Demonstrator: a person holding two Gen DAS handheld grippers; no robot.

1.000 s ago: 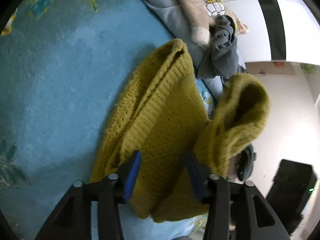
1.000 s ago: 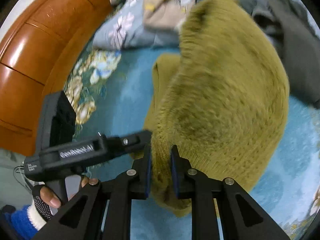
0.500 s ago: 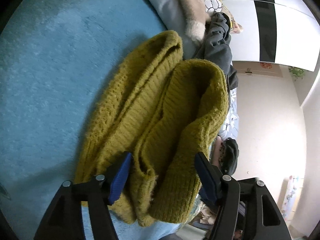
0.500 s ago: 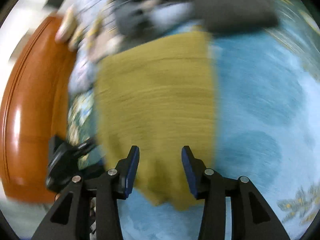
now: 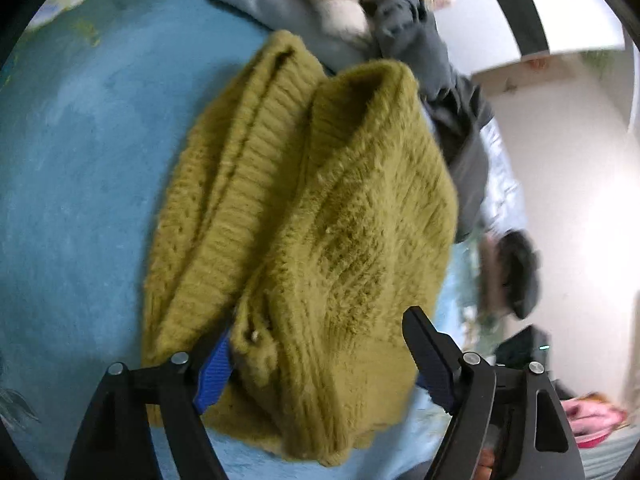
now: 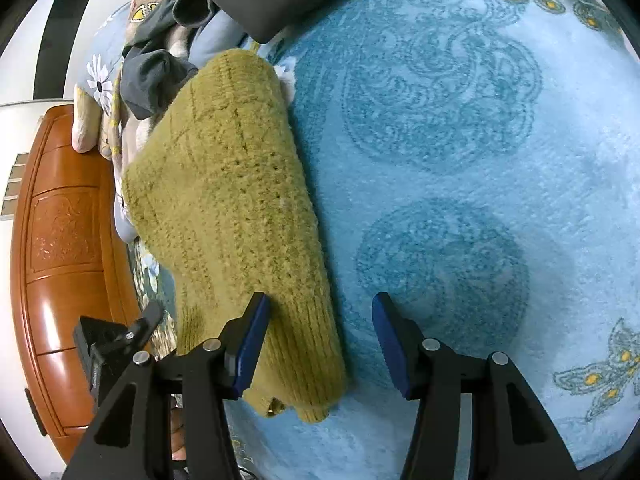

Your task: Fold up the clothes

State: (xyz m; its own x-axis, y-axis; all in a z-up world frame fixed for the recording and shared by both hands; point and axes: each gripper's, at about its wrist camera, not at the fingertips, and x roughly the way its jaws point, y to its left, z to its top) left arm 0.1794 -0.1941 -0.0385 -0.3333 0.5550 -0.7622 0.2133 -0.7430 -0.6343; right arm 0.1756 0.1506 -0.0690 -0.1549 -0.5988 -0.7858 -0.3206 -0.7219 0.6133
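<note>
While both grippers gape, sweater (image 6: pixel 236 208) seemingly borders open rug (image 6: pixel 460 160).

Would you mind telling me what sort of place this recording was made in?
Probably a bedroom at home: a blue patterned blanket covers the surface, a carved wooden headboard stands beside it, and a pile of clothes lies behind the yellow sweater.

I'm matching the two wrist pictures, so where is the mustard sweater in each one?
Left wrist: sweater fills the centre, down between the open jaws.
Right wrist: sweater lies left of centre, by the left finger.
Shared landmark: grey garment past its far end.
</note>
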